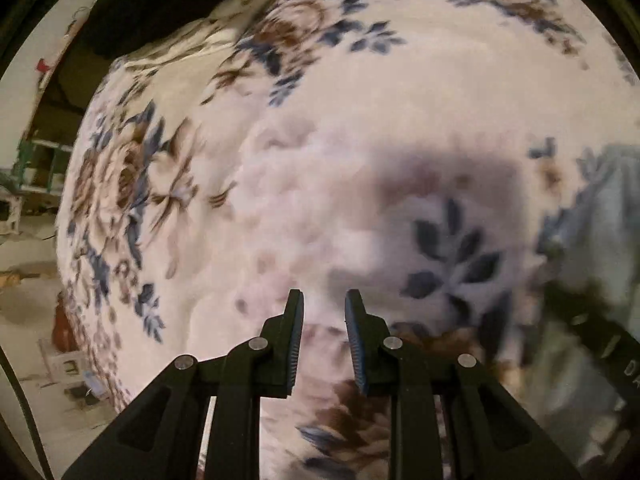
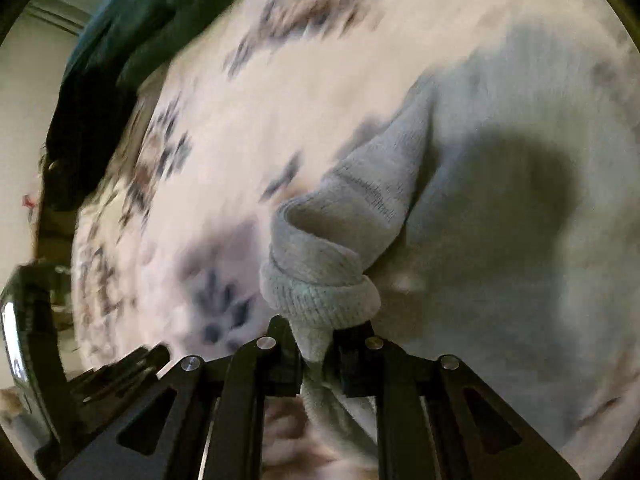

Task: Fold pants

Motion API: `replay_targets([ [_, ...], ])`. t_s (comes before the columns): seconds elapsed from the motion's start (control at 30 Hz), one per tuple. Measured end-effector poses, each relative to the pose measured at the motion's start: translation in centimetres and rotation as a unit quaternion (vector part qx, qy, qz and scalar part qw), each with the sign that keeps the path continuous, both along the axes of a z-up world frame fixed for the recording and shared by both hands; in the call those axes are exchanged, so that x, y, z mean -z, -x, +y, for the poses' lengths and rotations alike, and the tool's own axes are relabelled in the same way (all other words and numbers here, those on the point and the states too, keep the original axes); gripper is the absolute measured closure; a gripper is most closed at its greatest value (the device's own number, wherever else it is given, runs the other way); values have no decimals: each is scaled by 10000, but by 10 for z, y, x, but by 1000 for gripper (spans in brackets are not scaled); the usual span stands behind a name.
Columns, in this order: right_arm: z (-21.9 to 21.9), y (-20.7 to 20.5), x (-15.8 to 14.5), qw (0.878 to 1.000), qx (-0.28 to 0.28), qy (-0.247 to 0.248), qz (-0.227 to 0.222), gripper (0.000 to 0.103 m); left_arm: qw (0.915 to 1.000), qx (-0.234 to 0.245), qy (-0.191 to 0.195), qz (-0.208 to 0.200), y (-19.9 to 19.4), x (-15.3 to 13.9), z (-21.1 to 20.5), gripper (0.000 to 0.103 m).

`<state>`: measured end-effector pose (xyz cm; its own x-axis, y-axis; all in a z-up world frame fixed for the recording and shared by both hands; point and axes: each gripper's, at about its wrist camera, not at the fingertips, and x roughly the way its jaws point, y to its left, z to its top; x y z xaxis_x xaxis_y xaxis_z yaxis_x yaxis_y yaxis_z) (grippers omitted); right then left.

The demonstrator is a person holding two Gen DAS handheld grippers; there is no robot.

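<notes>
Apparently right gripper point(image 2: 316, 340) jaws pinch pants point(image 2: 320, 248); left gripper point(image 1: 324, 308) jaws part-open, empty.

In the right wrist view the floral blanket point(image 2: 248, 128) is smeared by motion blur, so its flowers read only as dark smudges, and the grey pants point(image 2: 500, 184) run out past the right and lower edges, with the pinched fold hidden between the fingers of the right hand-held gripper point(image 2: 320, 336). In the left wrist view only a blurred strip of the pants point(image 1: 600, 216) shows at the right edge. A dark object point(image 1: 596, 328) below it is too blurred to identify, as is the clutter point(image 1: 36, 168) at far left.
</notes>
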<state>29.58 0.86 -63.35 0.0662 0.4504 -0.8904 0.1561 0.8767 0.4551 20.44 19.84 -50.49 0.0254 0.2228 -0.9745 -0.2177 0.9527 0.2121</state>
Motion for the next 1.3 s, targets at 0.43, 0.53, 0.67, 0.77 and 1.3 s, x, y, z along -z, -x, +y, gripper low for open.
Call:
replay_targets([
  [0.43, -167, 20, -92, 9916, 1210, -419, -190, 16, 9907, 806, 1099, 30, -33, -15, -102, 84],
  [0.53, -203, -3, -86, 9937, 1108, 61, -146, 16, 9910, 962, 902, 236, -40, 11, -118, 84],
  [0.67, -225, -44, -58, 9952, 901, 364, 136, 16, 9918, 952, 743, 407, -45, 35, -124, 84],
  [0.77, -227, -66, -31, 9946, 724, 587, 466, 16, 9923, 907, 725, 420, -48, 40, -121, 84],
  [1.3, -254, -56, -6, 9855, 1286, 513, 979, 69, 9953, 752, 585, 161, -33, 1, -104, 84],
])
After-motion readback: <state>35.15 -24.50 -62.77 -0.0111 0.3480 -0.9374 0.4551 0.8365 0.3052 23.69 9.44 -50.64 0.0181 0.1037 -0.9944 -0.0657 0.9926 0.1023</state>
